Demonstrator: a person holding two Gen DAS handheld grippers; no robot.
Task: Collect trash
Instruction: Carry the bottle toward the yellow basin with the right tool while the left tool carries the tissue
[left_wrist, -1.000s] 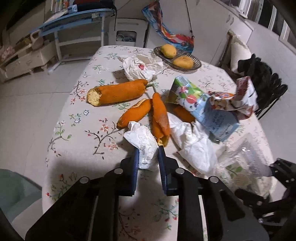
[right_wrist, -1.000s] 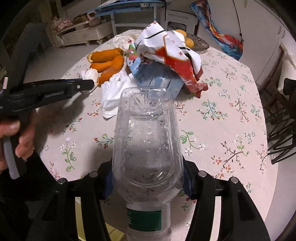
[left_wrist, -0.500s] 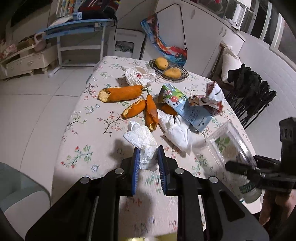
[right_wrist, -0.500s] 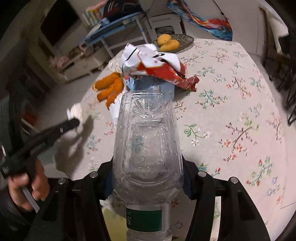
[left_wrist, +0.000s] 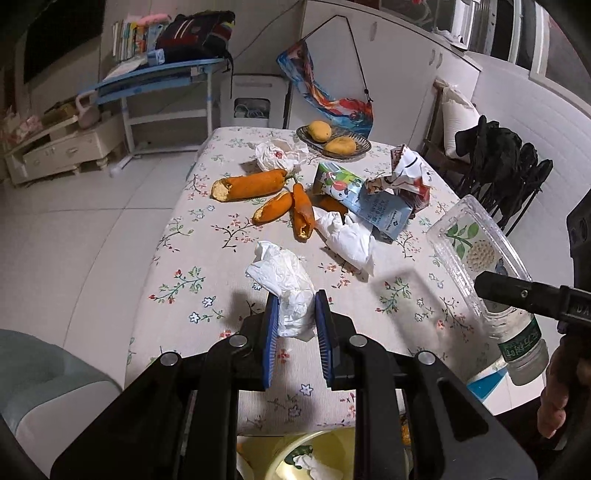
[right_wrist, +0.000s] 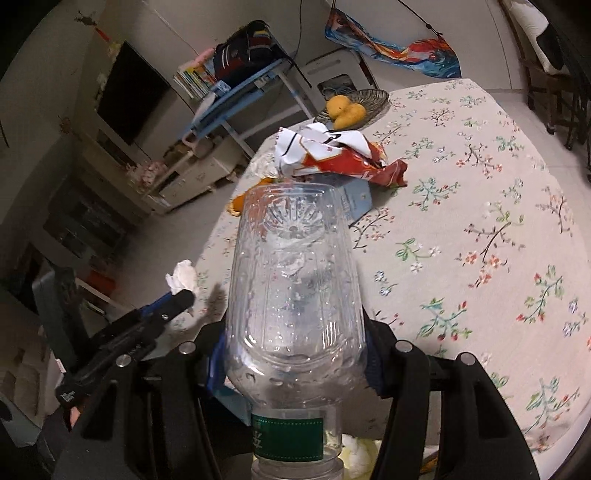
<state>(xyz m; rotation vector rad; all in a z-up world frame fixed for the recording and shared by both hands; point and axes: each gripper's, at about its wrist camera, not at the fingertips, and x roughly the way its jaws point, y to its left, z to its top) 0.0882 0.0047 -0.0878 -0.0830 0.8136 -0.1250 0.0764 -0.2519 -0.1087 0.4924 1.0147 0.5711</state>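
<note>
Table (left_wrist: 207, 258): we leave scraps for later.
Left gripper (left_wrist: 294, 325): we pinch tissue (left_wrist: 286, 284) over bin (left_wrist: 332, 448).
Right gripper (right_wrist: 295, 363): we clamp bottle (right_wrist: 295, 295) for dropping.

Both grippers (left_wrist: 293, 314) (right_wrist: 295, 354) clamped (seemingly lifted).

Pretty sure we're in someone's home: flowery tablecloth (left_wrist: 192, 280) on the surface, fruit basket (left_wrist: 334, 142), bookshelf desk (left_wrist: 159, 74), TV (right_wrist: 129, 103), and tiled floor (left_wrist: 74, 229).
</note>
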